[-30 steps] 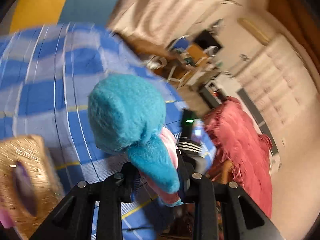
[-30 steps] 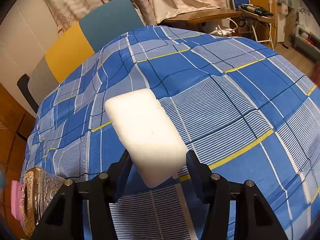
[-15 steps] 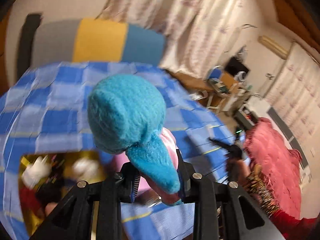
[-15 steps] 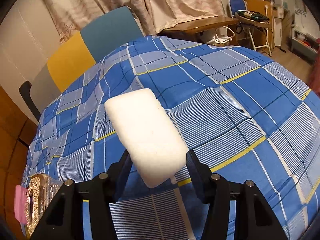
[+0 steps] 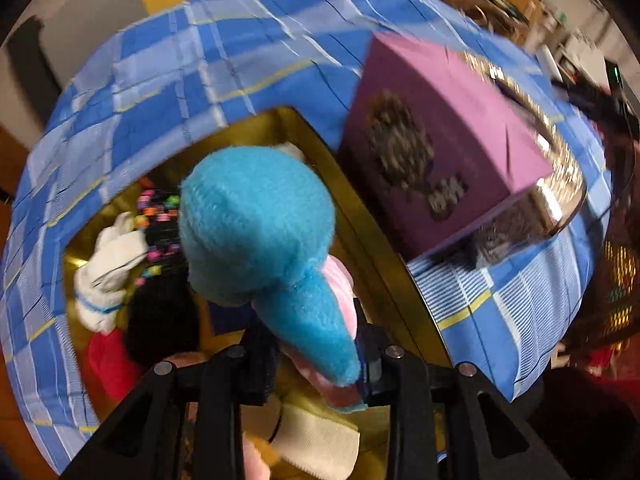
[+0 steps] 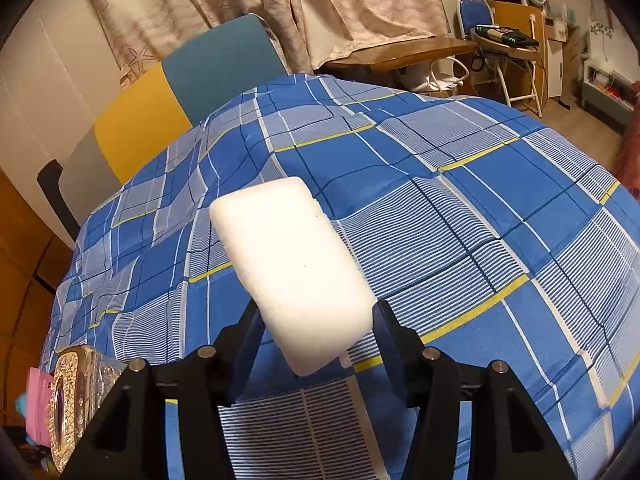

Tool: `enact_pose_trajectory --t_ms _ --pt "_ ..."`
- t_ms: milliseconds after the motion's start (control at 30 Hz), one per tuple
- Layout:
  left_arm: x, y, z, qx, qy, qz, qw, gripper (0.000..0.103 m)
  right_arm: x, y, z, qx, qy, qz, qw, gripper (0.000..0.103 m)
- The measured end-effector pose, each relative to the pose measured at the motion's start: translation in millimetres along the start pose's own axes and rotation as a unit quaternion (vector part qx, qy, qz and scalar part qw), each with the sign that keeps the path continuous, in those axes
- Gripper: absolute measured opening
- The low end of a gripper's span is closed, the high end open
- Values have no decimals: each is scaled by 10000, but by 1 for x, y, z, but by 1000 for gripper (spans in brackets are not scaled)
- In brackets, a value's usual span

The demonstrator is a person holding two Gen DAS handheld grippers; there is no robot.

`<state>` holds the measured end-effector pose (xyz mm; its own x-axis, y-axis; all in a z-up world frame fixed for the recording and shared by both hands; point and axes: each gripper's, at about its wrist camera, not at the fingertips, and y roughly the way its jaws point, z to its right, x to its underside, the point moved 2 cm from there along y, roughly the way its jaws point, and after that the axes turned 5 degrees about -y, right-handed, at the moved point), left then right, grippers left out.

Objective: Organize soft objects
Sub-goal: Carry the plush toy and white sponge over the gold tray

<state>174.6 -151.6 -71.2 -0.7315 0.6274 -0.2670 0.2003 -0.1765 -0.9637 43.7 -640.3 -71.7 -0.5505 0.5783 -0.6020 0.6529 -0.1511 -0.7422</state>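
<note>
Left hand-held gripper (image 5: 316, 356): clamped tight on the blue plush toy (image 5: 260, 228), pinching its narrow blue-and-pink end so the bulky round end hangs free ahead of the jaws.
Plush position: above the open gold box (image 5: 360, 216), apparently held there for a drop among the other soft toys.
Plush axis: long axis runs out along the fingers, round end pointing down into the box.
Purple lid (image 5: 440, 152): stands tilted beside the opening.
Right hand-held gripper (image 6: 316, 344): part-open jaws squeeze the white sponge (image 6: 292, 268), apparently waiting above the plaid cloth (image 6: 480, 200).
Sponge axis: points away from the gripper, leaning up and left.
</note>
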Motion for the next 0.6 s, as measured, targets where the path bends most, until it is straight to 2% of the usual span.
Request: enact_pose_trajectory --t_ms 167,333,467,600 --pt "-9 23 -2 316 -112 -184 9993 34 -1 -1 -3 43 -114 33 9999 56" --pt "-15 23 -6 429 -337 -29 9985 38 -2 -4 -5 137 -244 120 9995 56" --pt "-16 11 -14 800 -651 298 9942 41 -1 -15 -10 265 -430 345 9981 56" --pt "-8 -9 -24 1351 -989 710 9833 41 3 -39 -22 265 -572 619 9961 56"
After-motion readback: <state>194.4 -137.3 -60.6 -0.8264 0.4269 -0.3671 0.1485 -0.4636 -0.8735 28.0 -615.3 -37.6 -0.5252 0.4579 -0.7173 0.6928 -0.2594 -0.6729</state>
